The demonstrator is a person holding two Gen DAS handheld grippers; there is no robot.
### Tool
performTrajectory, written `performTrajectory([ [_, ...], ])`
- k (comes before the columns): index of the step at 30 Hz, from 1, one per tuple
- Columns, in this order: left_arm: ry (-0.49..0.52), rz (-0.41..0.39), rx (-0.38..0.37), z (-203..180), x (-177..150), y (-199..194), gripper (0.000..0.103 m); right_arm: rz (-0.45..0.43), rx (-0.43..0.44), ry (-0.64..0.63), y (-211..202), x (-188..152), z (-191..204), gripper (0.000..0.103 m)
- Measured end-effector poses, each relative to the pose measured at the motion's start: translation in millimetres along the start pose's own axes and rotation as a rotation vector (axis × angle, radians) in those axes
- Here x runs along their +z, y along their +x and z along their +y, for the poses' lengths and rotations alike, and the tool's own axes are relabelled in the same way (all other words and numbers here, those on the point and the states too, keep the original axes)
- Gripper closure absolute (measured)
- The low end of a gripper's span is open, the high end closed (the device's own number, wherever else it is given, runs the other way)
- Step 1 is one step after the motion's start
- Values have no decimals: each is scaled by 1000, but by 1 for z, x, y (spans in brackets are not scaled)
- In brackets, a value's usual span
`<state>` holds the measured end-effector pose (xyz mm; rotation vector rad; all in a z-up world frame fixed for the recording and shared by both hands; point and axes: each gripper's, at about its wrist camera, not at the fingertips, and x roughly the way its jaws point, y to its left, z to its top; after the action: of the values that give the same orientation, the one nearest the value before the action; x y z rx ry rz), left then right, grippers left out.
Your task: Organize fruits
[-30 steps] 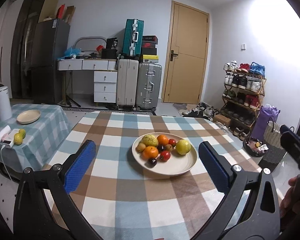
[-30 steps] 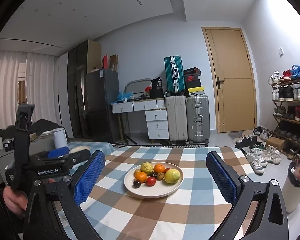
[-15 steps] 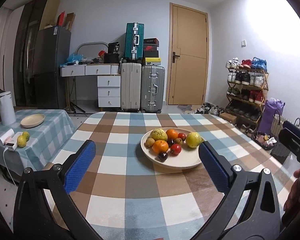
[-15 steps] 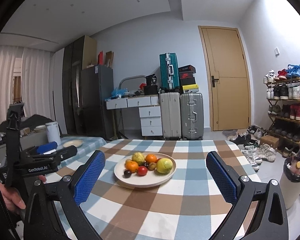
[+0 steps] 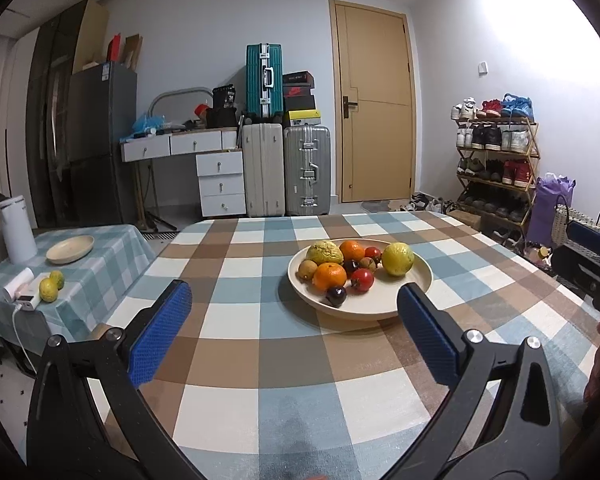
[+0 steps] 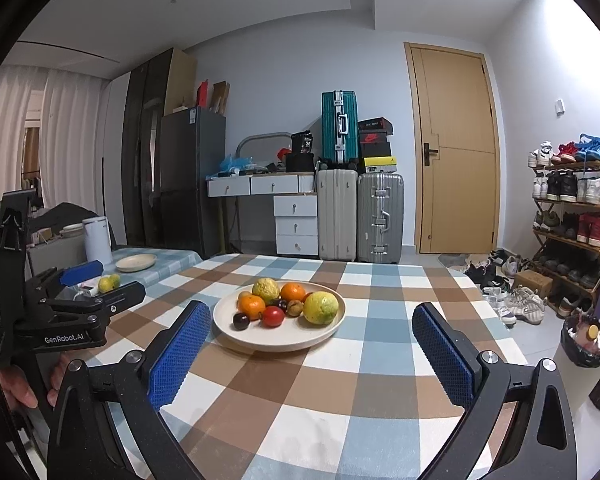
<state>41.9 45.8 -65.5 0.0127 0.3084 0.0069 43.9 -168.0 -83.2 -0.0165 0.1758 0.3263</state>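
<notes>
A cream plate [image 5: 396,308] [image 6: 236,334] on the checked table [image 5: 260,360] holds two oranges [image 5: 330,276], a yellow-green citrus [image 5: 397,259] [image 6: 321,307], a bumpy green fruit [image 5: 324,251], a red tomato [image 5: 362,279] [image 6: 273,316] and small dark fruits [image 5: 336,295]. My left gripper [image 5: 294,332] is open and empty, short of the plate. My right gripper [image 6: 314,344] is open and empty, also short of the plate. The left gripper also shows at the left of the right wrist view [image 6: 60,312].
A low side table [image 5: 100,264] at the left carries an empty cream plate [image 5: 70,249], two yellow-green fruits [image 5: 51,286], a white kettle [image 5: 16,229] and a small white device. Suitcases, a desk, a door and a shoe rack stand behind.
Both grippers have come lower and nearer the table. The plate has shifted right in the left wrist view. Both stay open.
</notes>
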Motion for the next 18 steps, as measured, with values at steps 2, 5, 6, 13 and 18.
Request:
performTrajectory([
  [2, -9, 4, -6, 2, -1, 1, 0, 2, 3, -3, 1, 1, 1, 0],
  [5, -24, 29, -19, 6, 0, 7, 0, 26, 17, -1, 6, -1, 1, 0],
  [6, -28, 39, -20, 7, 0, 9, 0, 54, 16, -1, 11, -2, 1, 0],
  [13, -11, 13, -23, 3, -1, 8, 0, 85, 24, -20, 17, -5, 5, 0],
  [18, -12, 11, -24, 4, 0, 9, 0, 97, 33, -19, 21, -6, 4, 0],
])
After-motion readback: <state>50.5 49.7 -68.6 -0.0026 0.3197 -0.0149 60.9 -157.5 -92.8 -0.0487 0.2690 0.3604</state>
